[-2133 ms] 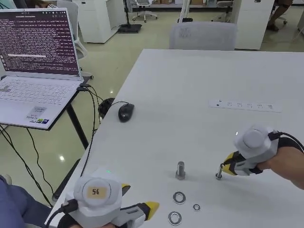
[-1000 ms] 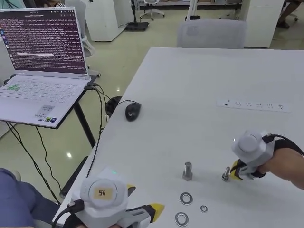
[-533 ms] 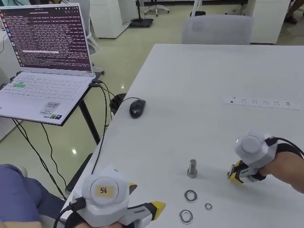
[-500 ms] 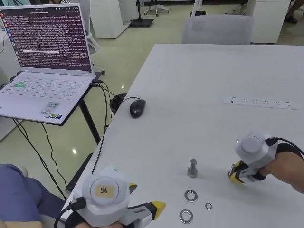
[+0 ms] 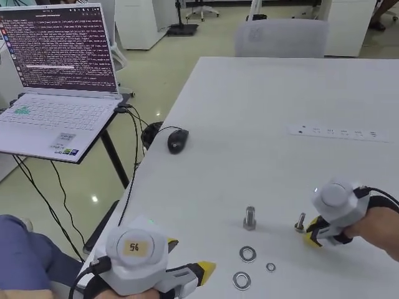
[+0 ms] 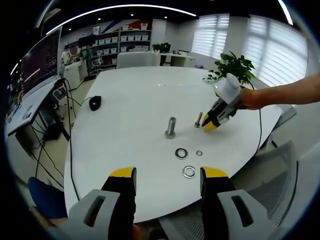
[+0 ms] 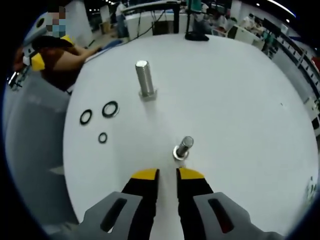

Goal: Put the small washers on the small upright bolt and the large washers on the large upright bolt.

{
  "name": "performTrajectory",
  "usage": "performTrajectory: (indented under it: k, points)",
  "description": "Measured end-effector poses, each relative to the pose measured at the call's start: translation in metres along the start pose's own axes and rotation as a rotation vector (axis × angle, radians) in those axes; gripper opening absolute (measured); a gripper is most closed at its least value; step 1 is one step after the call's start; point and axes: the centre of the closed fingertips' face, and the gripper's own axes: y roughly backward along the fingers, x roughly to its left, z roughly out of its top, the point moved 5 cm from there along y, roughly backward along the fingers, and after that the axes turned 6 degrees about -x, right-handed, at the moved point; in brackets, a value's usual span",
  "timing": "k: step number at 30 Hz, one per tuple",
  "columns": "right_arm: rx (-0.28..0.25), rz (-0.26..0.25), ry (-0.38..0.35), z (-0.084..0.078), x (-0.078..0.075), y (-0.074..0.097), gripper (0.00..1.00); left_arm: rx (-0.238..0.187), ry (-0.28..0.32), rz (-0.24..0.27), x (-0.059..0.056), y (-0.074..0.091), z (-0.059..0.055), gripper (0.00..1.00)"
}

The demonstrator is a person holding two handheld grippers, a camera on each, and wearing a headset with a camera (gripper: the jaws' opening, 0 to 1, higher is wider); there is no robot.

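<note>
Right gripper (image 7: 167,174) beside the small bolt (image 7: 183,147) — washers (image 5: 247,253) waiting on the desk (image 5: 262,124).
Its fingers (image 7: 145,176) sit nearly closed, empty; my left gripper (image 6: 168,172) holds its fingers wide, ready for the three washers by the large bolt (image 5: 250,218).

– What is lying on the white tabletop (image 5: 249,99)?
– A black computer mouse (image 5: 177,141) is sitting near its left edge, and a long white power strip (image 5: 333,132) is lying farther back.
– And beside it?
– An open silver laptop (image 5: 53,81) is displaying text.
</note>
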Motion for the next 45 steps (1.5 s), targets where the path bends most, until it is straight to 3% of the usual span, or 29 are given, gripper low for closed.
performTrajectory:
  k: [5, 8, 12, 19, 25, 28, 35, 38, 45]
  points:
    - [-0.017, 0.052, 0.041, 0.001, 0.022, -0.003, 0.16, -0.001, 0.0, -0.003, -0.002, 0.0, -0.001, 0.5]
    - [-0.048, 0.121, 0.112, 0.01, 0.041, -0.008, 0.16, 0.002, -0.005, -0.008, -0.003, -0.001, -0.001, 0.5]
    - [-0.035, 0.172, 0.212, 0.017, 0.06, -0.015, 0.17, -0.002, -0.009, -0.009, -0.004, 0.0, 0.001, 0.5]
    - [-0.05, 0.226, 0.262, 0.032, 0.08, -0.025, 0.18, -0.005, -0.006, 0.002, -0.002, 0.003, 0.001, 0.5]
    - [-0.06, 0.25, 0.299, 0.037, 0.088, -0.029, 0.18, -0.005, -0.004, 0.001, -0.003, 0.003, 0.0, 0.5]
    - [-0.042, 0.244, 0.358, 0.038, 0.087, -0.03, 0.17, -0.004, -0.008, -0.004, -0.005, 0.003, 0.0, 0.5]
    - [-0.008, 0.244, 0.334, 0.04, 0.086, -0.031, 0.15, -0.005, -0.014, -0.01, -0.007, 0.001, 0.001, 0.5]
    - [0.013, 0.237, 0.384, 0.04, 0.088, -0.032, 0.15, -0.006, -0.014, -0.016, -0.009, -0.001, 0.002, 0.5]
    - [-0.003, 0.22, 0.335, 0.039, 0.086, -0.031, 0.14, -0.009, -0.018, -0.015, -0.008, 0.0, 0.003, 0.5]
